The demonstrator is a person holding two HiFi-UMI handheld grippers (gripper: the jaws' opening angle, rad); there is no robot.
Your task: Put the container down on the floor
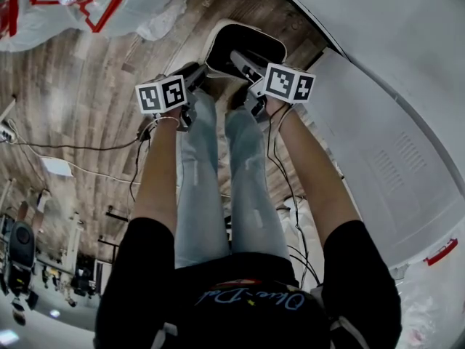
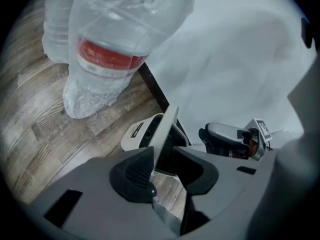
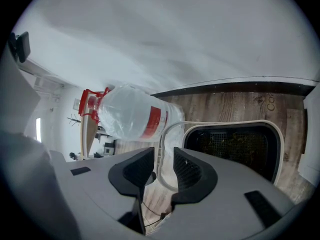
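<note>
one container [image 1: 243,43], two tools. left tool [image 2: 164,160] and right tool [image 3: 164,168] are each clamped on its white rim, holding it low over the wood floor [image 2: 35,129], next to one bagged bottle [image 2: 115,44]. can't tell if it's touching down.

Near side of container [image 1: 251,42] out of sight at upper centre; plastic-wrapped bottles [image 1: 152,6] cut by upper-left edge.

Floor hemmed on two sides
Bare floor [image 1: 94,100] is bounded by bagged bottles [image 1: 109,6] and a white wall [image 1: 392,42].
</note>
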